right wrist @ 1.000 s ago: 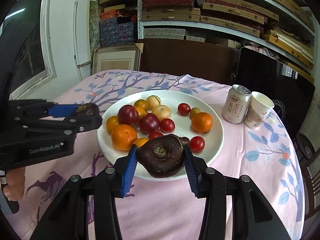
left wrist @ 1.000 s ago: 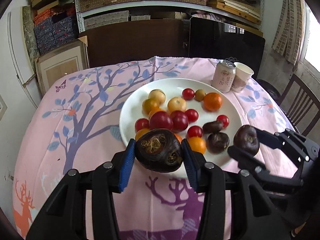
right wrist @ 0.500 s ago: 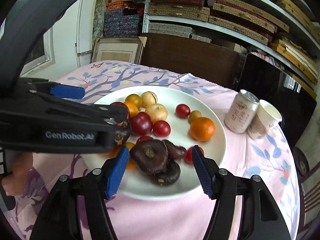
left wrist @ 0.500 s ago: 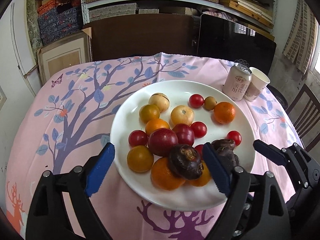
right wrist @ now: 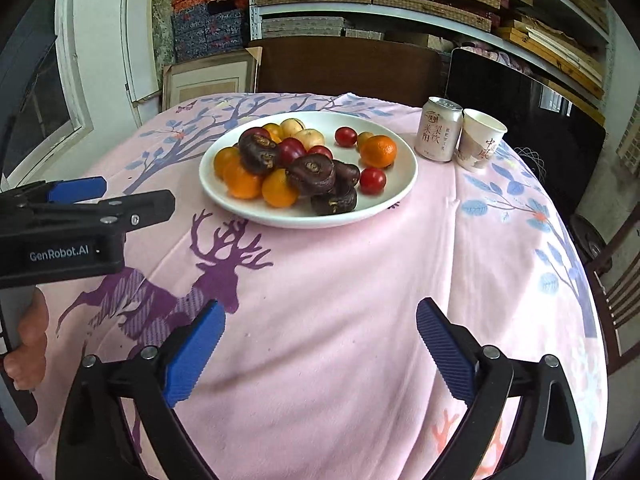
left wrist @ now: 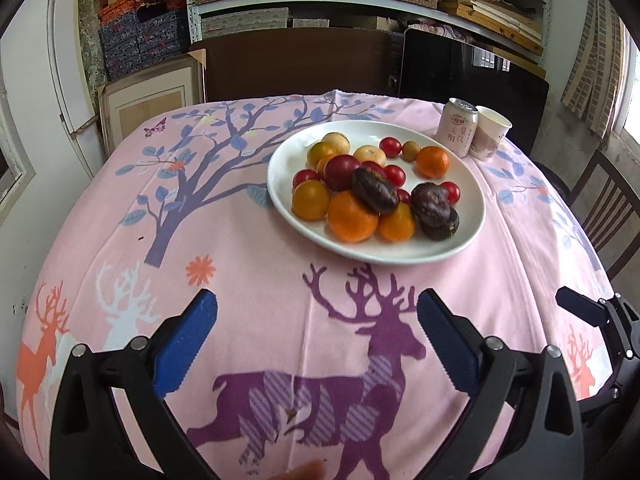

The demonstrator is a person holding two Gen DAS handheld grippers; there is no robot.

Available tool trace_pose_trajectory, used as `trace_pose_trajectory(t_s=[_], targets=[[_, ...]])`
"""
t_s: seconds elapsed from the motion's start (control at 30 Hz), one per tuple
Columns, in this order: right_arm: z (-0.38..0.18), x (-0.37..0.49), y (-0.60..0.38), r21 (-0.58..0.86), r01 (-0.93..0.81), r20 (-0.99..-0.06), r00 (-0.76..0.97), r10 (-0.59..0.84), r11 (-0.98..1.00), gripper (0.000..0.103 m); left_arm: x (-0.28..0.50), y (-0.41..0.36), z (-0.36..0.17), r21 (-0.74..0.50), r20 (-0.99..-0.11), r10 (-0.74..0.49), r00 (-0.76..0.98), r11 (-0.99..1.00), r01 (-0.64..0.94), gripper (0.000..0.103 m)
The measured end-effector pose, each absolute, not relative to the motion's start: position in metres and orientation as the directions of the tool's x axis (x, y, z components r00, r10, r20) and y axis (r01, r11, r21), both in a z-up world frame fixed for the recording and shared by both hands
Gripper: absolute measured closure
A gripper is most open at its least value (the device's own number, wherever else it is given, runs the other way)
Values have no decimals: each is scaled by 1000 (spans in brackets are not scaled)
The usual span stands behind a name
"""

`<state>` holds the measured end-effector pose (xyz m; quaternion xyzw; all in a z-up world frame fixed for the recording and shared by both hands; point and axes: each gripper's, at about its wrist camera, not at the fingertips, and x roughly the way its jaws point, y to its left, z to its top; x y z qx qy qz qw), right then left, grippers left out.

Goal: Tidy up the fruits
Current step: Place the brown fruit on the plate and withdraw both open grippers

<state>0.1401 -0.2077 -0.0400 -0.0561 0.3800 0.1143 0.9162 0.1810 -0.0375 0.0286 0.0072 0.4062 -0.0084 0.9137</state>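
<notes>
A white plate (left wrist: 472,216) (right wrist: 400,196) on the pink tablecloth holds oranges (left wrist: 352,218), red tomatoes (left wrist: 341,166), yellow fruits and several dark brown water chestnuts (left wrist: 374,190) (right wrist: 312,174). One chestnut lies on top of the oranges, others at the plate's near right. My left gripper (left wrist: 316,344) is open and empty, above the cloth well short of the plate. My right gripper (right wrist: 320,344) is open and empty, also back from the plate. The left gripper also shows in the right wrist view (right wrist: 96,200), and the right gripper shows in the left wrist view (left wrist: 592,316).
A drink can (right wrist: 438,128) and a paper cup (right wrist: 480,140) stand just behind the plate's right side. A wooden chair (left wrist: 612,216) is at the table's right edge. Shelves, frames and a dark panel stand behind the table.
Both grippers let go of their dark chestnuts onto the plate, opened wide, and pulled back toward the near edge of the table.
</notes>
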Motion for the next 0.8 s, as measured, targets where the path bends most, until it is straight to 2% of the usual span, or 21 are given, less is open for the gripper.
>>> trace_pose_trajectory(t_s=[0.43, 0.8], targets=[[-59, 105, -198, 45, -261, -709, 672, 215, 964, 6, 131, -27, 13, -10, -727, -47, 685, 998, 57, 5], [-77, 112, -211, 148, -244, -730, 627, 272, 959, 6, 128, -29, -15, 82, -740, 35, 672, 996, 39, 5]])
